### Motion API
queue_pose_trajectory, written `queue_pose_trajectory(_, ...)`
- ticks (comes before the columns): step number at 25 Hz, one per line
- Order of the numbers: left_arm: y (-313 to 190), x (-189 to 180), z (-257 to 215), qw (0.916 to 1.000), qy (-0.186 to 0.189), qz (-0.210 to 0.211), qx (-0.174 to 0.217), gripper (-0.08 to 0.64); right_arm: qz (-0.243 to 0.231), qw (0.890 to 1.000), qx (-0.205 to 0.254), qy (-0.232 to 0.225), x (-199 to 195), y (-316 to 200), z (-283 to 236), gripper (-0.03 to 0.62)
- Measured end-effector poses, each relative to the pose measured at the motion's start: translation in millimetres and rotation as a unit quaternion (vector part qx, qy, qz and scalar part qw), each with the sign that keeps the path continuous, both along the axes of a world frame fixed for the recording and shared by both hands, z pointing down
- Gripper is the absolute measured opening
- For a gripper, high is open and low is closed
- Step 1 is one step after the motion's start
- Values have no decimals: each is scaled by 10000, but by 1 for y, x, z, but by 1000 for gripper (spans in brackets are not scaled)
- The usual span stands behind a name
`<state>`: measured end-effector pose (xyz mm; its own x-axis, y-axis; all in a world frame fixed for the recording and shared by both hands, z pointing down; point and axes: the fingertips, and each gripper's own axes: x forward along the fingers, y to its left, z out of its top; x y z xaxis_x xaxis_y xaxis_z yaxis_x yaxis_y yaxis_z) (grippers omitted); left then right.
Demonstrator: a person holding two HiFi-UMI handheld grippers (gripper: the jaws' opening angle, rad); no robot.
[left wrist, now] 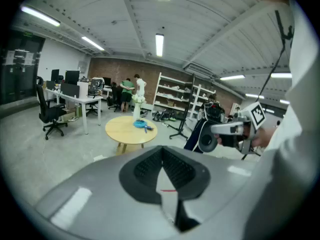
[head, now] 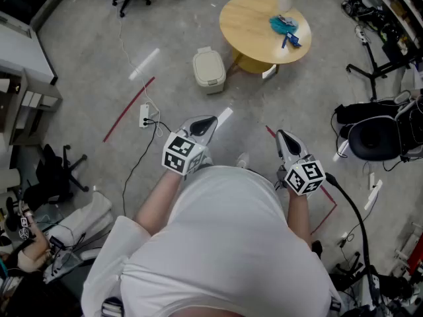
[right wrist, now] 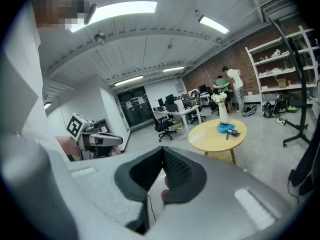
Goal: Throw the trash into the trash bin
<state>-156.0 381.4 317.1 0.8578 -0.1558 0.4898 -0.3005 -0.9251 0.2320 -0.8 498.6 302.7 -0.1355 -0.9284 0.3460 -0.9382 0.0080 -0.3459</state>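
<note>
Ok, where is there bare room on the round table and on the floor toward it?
The table is bare on its left half; blue trash and a vase crowd its far right edge. The floor in front of the bin is open. A power strip borders it left, a chair right.

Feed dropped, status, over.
Left hand-held gripper, right hand-held gripper: shut, empty. Blue trash on round table, trash bin beside it. Power strip on floor, left.
</note>
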Motion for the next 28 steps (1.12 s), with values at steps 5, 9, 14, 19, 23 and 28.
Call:
queue_pose_trajectory(5,1,2,0,10000,-22,-18,-6,5,-10,10000,7,-15,3,0,-2,-2)
queue_pose_trajectory(9,0,3,3,10000,-46,-54,-16,5,-16,10000,7,-18,7,-1,0,-2)
queue_pose_trajectory(14,3,2,4,9999,-67,-70,-33,5,-64,10000,-54,40,6,1,2,-2)
queue_pose_trajectory(19,8,7,6,9999,-103,-107,-51,5,-192,9997,-139,85,9,4,5,0)
queue_pose_trajectory(23,11,11,7,9998,-108,-160,-44,5,-271,9995,-156,69,12,8,7,0)
queue_pose_trajectory(28,18,21,4,9996,31,-264,-24,3,-383,9993,-35,-20,21,13,6,0)
